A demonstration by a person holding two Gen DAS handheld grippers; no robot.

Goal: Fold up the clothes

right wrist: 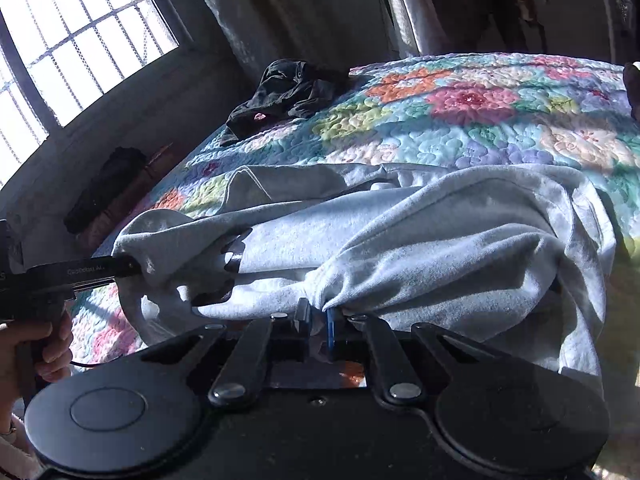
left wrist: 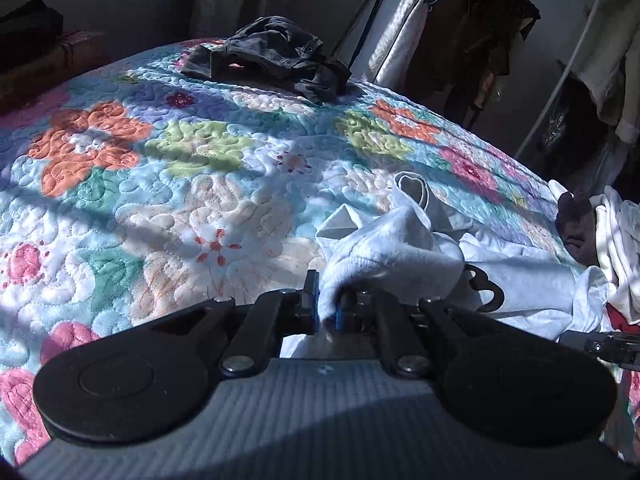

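Note:
A white sweatshirt (left wrist: 400, 248) with a black print lies bunched on the flowered quilt (left wrist: 160, 184). In the left wrist view my left gripper (left wrist: 326, 308) is shut on a fold of that white cloth, which bulges up over the fingers. In the right wrist view the same sweatshirt (right wrist: 440, 240) stretches across the bed, and my right gripper (right wrist: 318, 320) is shut on a gathered edge of it. The left gripper (right wrist: 134, 268) shows at the left of that view, held by a hand (right wrist: 36, 352), its tips buried in the cloth.
A dark garment (left wrist: 272, 56) lies crumpled at the far end of the bed. More clothes (left wrist: 608, 236) are piled at the right edge of the quilt. Hanging garments (left wrist: 500, 32) stand behind the bed. A barred window (right wrist: 72, 40) is at the left, with a dark bag (right wrist: 108, 184) beneath it.

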